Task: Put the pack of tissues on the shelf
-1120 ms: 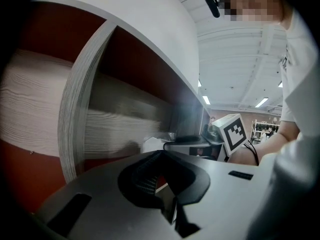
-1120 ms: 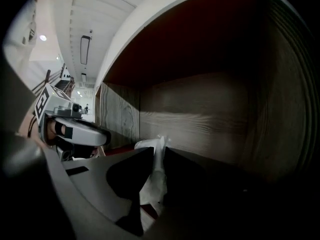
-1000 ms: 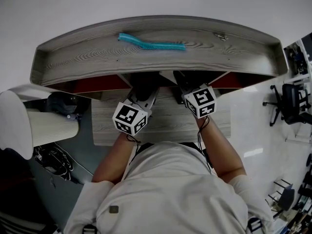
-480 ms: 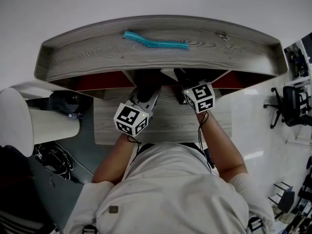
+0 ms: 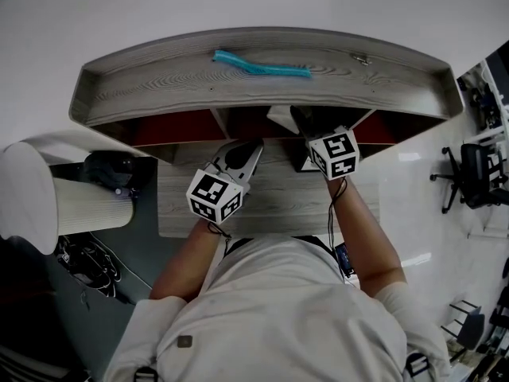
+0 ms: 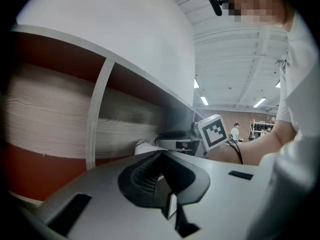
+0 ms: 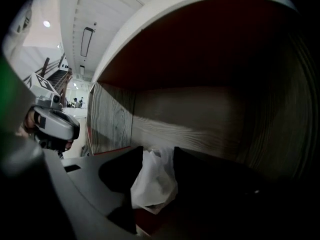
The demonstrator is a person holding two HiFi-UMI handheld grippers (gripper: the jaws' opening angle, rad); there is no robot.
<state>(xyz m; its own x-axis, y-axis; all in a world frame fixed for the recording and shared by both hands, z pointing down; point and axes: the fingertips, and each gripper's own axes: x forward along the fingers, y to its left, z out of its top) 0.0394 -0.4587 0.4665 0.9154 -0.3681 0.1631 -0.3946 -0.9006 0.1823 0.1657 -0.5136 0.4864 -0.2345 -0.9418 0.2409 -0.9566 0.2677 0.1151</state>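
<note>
The right tongs (image 7: 155, 156) reached into a compartment of the shelf (image 5: 159, 86), just right of its middle, and their jaws were opening. The pack of tissues (image 7: 152, 181), white and crinkled, sat between them on the red surface inside that compartment, near the wood-grain back wall. In the dim light it was hard to tell whether the pads touched the wrapper, though they did not seem to squeeze it. In the head view only the rear of these tongs and their marker cube (image 5: 334, 153) showed, because the jaws lay under the shelf's top board.

The left tongs (image 5: 242, 153) hung over the worktop (image 5: 278, 205) in front of the shelf. They pointed toward a compartment left of the middle, with their tips near its front edge. Their jaws were pressed together with nothing between them. In the left gripper view a pale wooden divider (image 6: 97, 114) stood upright ahead of them.

A blue-green strip (image 5: 258, 64) lay on the shelf's top board, well apart from both tongs.
</note>
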